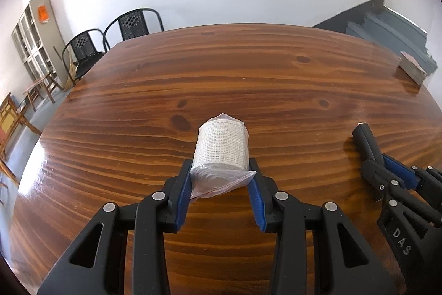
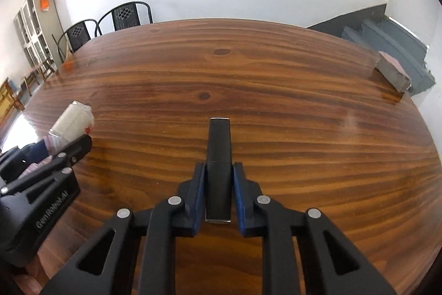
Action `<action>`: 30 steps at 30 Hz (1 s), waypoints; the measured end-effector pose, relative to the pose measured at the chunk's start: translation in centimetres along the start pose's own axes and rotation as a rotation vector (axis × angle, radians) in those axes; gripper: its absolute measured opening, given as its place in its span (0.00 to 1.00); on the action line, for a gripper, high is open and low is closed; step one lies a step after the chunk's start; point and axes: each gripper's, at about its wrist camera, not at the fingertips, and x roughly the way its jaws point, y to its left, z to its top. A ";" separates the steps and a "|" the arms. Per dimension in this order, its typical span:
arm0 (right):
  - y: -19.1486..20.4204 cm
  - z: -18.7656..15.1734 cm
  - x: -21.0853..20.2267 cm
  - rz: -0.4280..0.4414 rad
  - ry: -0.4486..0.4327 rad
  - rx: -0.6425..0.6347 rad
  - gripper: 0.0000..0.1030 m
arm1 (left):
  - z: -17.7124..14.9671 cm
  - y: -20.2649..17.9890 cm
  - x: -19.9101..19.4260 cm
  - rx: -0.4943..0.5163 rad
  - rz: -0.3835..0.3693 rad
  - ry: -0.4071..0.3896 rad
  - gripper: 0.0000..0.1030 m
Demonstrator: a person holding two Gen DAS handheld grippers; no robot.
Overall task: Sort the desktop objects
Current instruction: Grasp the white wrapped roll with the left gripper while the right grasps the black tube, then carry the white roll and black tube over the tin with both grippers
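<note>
Wooden table: left claw clamps plastic-wrapped white mesh roll; right claw clamps black bar.

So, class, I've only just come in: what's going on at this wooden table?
A person is working two handheld grippers over the wooden table. The left gripper has its jaws closed on a plastic-wrapped roll of white gauze. The right gripper has its jaws shut on a slim black stick-shaped object. A small block sits untouched at the far right edge.

One gauze roll, one black stick, one block, two chairs.
</note>
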 end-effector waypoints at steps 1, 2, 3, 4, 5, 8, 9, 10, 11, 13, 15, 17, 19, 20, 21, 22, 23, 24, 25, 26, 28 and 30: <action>-0.3 -0.2 -0.3 0.016 -0.004 0.015 0.21 | 0.0 -0.2 -0.1 0.007 -0.005 0.000 0.40; -0.5 -0.2 -0.5 0.022 -0.008 0.024 0.21 | -0.2 -0.4 -0.2 0.013 -0.009 -0.001 0.40; -1.0 -0.4 -0.9 0.027 -0.013 0.042 0.21 | -0.2 -0.6 -0.4 0.019 -0.012 -0.003 0.40; -1.2 -0.5 -1.0 0.030 -0.016 0.053 0.21 | -0.3 -0.8 -0.5 0.024 -0.016 -0.004 0.40; -1.5 -0.6 -1.2 0.038 -0.021 0.067 0.21 | -0.4 -1.0 -0.7 0.030 -0.022 -0.005 0.40; -2.4 -1.3 -2.4 0.062 -0.041 0.117 0.21 | -0.7 -1.5 -1.5 0.041 -0.040 -0.011 0.40; -2.8 -1.6 -3.1 0.063 -0.056 0.134 0.21 | -0.8 -1.7 -1.8 0.045 -0.047 -0.015 0.40; -3.0 -1.9 -3.7 0.063 -0.067 0.144 0.21 | -1.0 -1.9 -2.3 0.053 -0.056 -0.022 0.40; -3.2 -2.1 -4.2 0.063 -0.075 0.150 0.21 | -1.1 -2.1 -2.7 0.058 -0.060 -0.026 0.40; -3.6 -2.9 -5.4 0.061 -0.096 0.167 0.21 | -1.3 -2.6 -3.4 0.064 -0.078 -0.035 0.40; -3.9 -3.8 -6.3 0.059 -0.103 0.178 0.21 | -1.6 -3.2 -4.5 0.076 -0.105 -0.044 0.40; -4.1 -4.7 -7.3 0.049 -0.109 0.185 0.21 | -2.0 -3.7 -5.6 0.089 -0.123 -0.056 0.40; -4.4 -5.6 -8.2 0.033 -0.115 0.191 0.21 | -2.5 -4.4 -6.6 0.103 -0.140 -0.063 0.40; -4.5 -6.2 -8.7 0.024 -0.117 0.193 0.21 | -2.8 -4.7 -7.0 0.109 -0.146 -0.066 0.40; -4.6 -6.7 -9.1 0.013 -0.119 0.193 0.21 | -3.2 -5.1 -7.6 0.119 -0.153 -0.069 0.40; -4.7 -7.0 -9.4 0.006 -0.120 0.193 0.21 | -3.5 -5.5 -8.0 0.127 -0.160 -0.072 0.40; -4.8 -7.4 -9.7 -0.004 -0.120 0.192 0.21 | -3.8 -5.8 -8.4 0.134 -0.169 -0.073 0.40; -4.9 -8.0 -10.3 -0.019 -0.124 0.189 0.21 | -4.1 -6.0 -8.8 0.138 -0.179 -0.075 0.40; -5.2 -8.4 -10.7 -0.026 -0.126 0.189 0.21 | -4.3 -6.4 -9.3 0.143 -0.190 -0.077 0.40; -5.4 -8.9 -11.4 -0.034 -0.130 0.196 0.21 | -4.6 -6.7 -9.9 0.149 -0.203 -0.081 0.40; -6.1 -9.8 -12.9 -0.037 -0.146 0.223 0.21 | -5.2 -7.3 -11.1 0.160 -0.217 -0.095 0.40; -6.6 -10.5 -14.7 -0.052 -0.176 0.238 0.21 | -5.8 -8.0 -12.3 0.174 -0.234 -0.109 0.40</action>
